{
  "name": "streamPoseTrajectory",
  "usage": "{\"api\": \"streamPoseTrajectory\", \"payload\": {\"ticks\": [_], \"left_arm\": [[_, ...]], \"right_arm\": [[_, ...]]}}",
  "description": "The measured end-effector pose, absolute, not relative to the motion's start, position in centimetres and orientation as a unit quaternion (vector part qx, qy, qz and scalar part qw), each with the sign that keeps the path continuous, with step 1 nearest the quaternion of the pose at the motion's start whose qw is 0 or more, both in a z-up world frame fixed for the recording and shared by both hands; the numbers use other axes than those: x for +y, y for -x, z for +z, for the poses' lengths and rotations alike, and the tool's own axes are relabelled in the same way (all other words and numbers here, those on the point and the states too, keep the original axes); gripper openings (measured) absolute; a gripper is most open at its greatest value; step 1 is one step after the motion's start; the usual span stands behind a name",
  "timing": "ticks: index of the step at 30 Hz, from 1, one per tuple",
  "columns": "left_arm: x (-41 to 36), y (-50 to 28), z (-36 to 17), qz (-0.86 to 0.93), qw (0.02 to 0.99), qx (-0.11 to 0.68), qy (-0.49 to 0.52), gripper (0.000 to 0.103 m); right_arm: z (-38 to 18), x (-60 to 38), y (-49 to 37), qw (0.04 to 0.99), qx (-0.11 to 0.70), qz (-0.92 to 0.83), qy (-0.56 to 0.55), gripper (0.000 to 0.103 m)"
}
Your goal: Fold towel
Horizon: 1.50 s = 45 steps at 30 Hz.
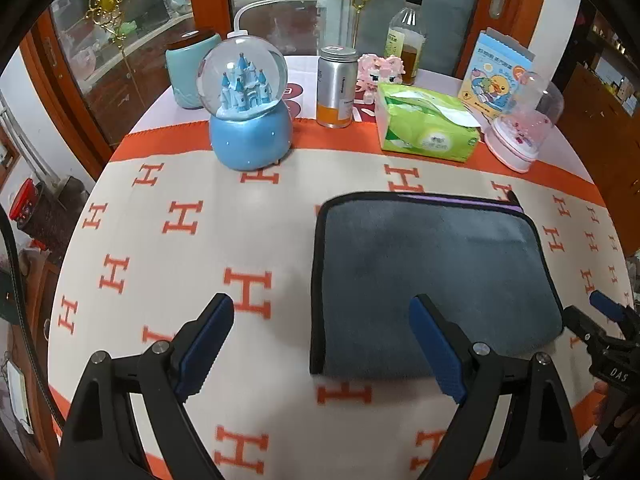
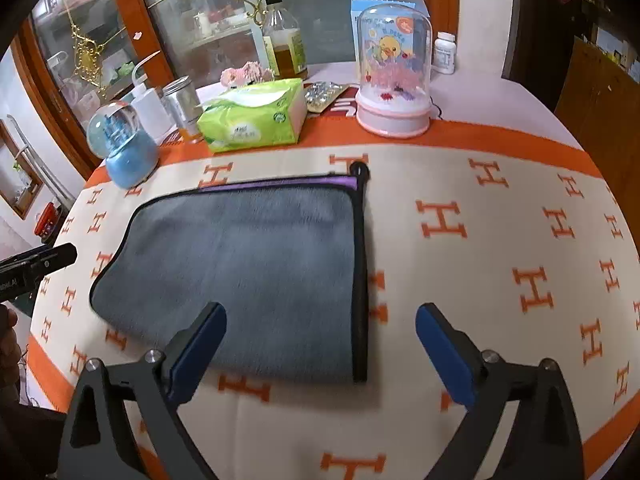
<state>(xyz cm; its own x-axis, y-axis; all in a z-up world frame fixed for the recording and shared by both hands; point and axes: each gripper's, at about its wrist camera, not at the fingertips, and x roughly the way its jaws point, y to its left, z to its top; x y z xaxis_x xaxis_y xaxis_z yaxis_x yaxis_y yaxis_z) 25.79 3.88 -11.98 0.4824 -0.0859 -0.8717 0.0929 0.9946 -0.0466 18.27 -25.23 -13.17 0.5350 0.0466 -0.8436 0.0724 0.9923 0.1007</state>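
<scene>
A grey towel (image 1: 436, 280) with black trim and a purple strip along its far edge lies folded flat on the H-patterned tablecloth; it also shows in the right wrist view (image 2: 248, 272). My left gripper (image 1: 322, 320) is open and empty, above the towel's near left edge. My right gripper (image 2: 320, 328) is open and empty, above the towel's near right corner. The right gripper shows at the right edge of the left wrist view (image 1: 600, 320). The left gripper's tip shows at the left edge of the right wrist view (image 2: 44, 260).
Along the table's far side stand a blue castle snow globe (image 1: 248, 116), a metal can (image 1: 338, 88), a green tissue pack (image 1: 428, 124), a pink dome ornament (image 2: 394, 76), an oil bottle (image 2: 286, 40) and a duck box (image 1: 496, 76). A glass cabinet stands behind.
</scene>
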Motion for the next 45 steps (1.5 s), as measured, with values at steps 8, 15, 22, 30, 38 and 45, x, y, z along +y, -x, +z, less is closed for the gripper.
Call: {"api": "streamPoseTrajectory", "payload": {"ticks": [8,15,22,30,38,45], "left_arm": [[3.4,-21.8,-9.9,-0.063,0.868,0.493,-0.001,0.089],[2.3,-17.7,-7.9,-0.074,0.871,0.485,-0.015,0.089],[1.7,-13.3,-6.1,-0.083,0.873,0.481,-0.012,0.089],[1.3,-8.6,-3.9,-0.091,0.879,0.469,-0.002,0.089],[-0.1,-4.8,-1.7,-0.082,0.885,0.458,-0.012,0.089],[-1.8,-2.4,-0.2,-0.069,0.897,0.436,-0.029,0.089]], "right_arm": [[-11.9,-24.5,-14.2,0.874,0.481,0.004,-0.070,0.099],[-10.2,-24.2,-10.9,0.878,0.473,-0.002,-0.073,0.100],[-7.9,-23.6,-7.2,0.880,0.469,0.005,-0.072,0.100],[-5.1,-23.0,-2.7,0.880,0.471,0.012,-0.070,0.100],[-2.1,-22.5,0.5,0.884,0.460,0.019,-0.079,0.100],[-0.4,-21.6,2.9,0.894,0.442,0.001,-0.076,0.100]]}}
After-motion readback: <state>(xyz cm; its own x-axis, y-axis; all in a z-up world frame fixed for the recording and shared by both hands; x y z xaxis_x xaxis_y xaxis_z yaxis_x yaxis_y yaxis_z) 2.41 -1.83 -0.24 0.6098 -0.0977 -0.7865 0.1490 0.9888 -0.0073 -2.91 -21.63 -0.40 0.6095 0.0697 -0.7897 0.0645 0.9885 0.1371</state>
